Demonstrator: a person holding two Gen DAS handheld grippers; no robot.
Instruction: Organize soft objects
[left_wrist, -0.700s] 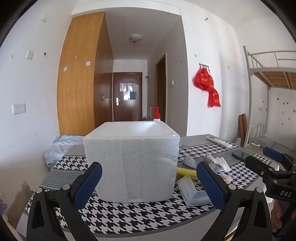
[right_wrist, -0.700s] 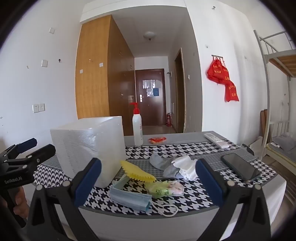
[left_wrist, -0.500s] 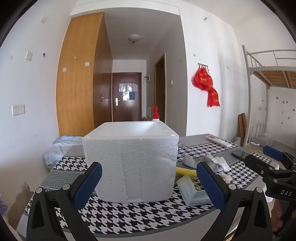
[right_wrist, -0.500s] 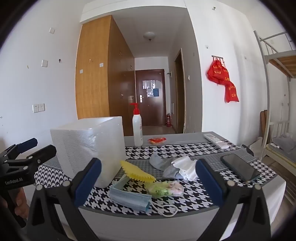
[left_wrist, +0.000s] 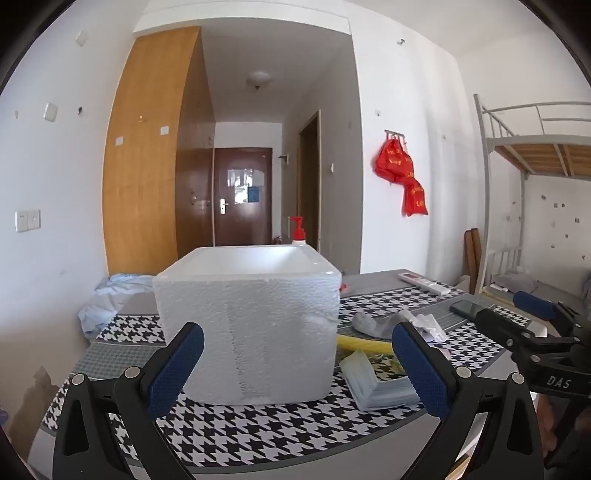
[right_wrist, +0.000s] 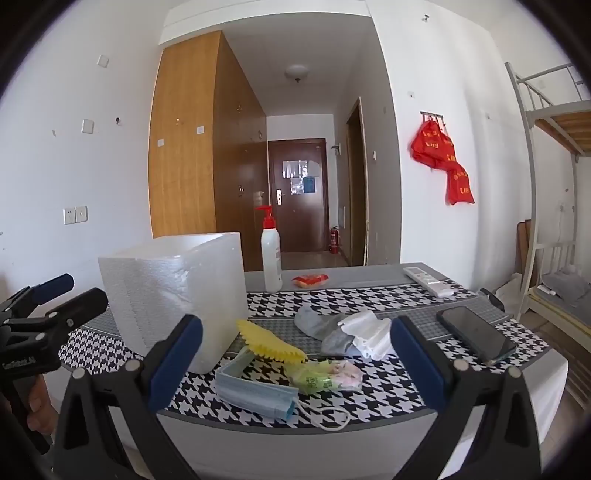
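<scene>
both tongs, left (left_wrist: 297, 363) and right (right_wrist: 295, 358), were spread and held nothing. the white foam box (left_wrist: 251, 325) stood on the houndstooth worktop (right_wrist: 369, 402); beside it lay a blue face mask (right_wrist: 255, 391), grey sock (right_wrist: 321, 328) and yellow cloth (right_wrist: 269, 341).

Behind the pump bottle (right_wrist: 271, 258): a brown door (right_wrist: 297, 195). Right of it: 1 remote (right_wrist: 428, 280), 1 phone (right_wrist: 474, 334).

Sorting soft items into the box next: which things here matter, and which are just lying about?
For the job: foam box, face mask, yellow sponge, grey sock, white cloth, green packet.
Lying about: phone, remote, pump bottle.
</scene>
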